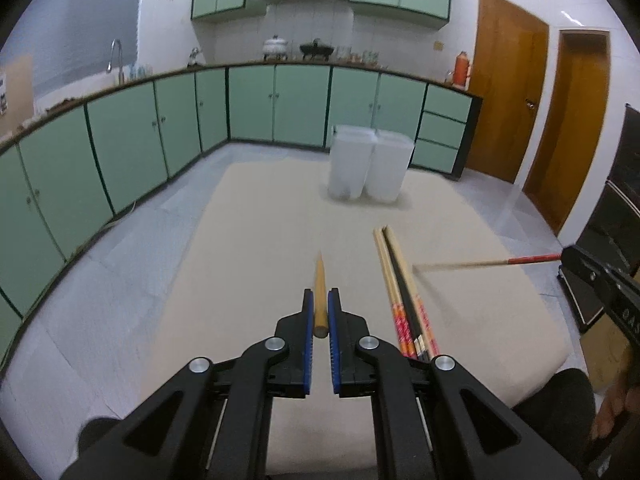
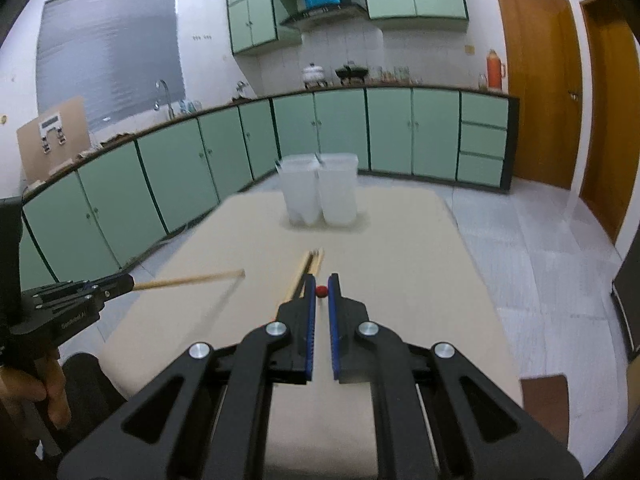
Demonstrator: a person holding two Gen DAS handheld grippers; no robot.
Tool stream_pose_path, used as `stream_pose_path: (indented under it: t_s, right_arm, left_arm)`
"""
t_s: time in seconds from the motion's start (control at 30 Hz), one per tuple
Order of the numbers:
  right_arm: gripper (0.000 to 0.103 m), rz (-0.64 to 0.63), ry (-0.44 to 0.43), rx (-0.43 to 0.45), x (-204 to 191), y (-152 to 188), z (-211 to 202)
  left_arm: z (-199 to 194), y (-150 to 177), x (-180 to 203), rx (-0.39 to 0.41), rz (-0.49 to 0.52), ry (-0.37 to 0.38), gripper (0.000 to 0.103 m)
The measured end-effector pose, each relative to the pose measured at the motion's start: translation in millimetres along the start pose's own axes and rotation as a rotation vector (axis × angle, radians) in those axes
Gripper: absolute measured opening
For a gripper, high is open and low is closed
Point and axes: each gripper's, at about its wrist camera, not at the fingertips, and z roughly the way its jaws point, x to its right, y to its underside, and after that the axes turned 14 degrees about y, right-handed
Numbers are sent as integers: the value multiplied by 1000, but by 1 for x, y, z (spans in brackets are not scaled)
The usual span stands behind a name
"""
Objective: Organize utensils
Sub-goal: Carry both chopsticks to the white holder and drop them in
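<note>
Black tongs with blue ribbed pads, silver round screws and dark sleeves.

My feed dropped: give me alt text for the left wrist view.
The left tool is shut on a plain wooden chopstick above a beige table. More chopsticks lie to its right; two translucent bins stand beyond.

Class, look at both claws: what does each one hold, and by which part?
Left claw: plain wooden chopstick, near its thick end. Right claw: chopstick by its red end.
</note>
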Motion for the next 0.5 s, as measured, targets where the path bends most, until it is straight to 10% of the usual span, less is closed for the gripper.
stream_pose_path:
  t_s: [0.5]
  right_arm:
    - [5, -175, -57, -28, -18, -65, 11]
  left_arm:
    - [-18, -60, 3, -35, 42, 113, 7]
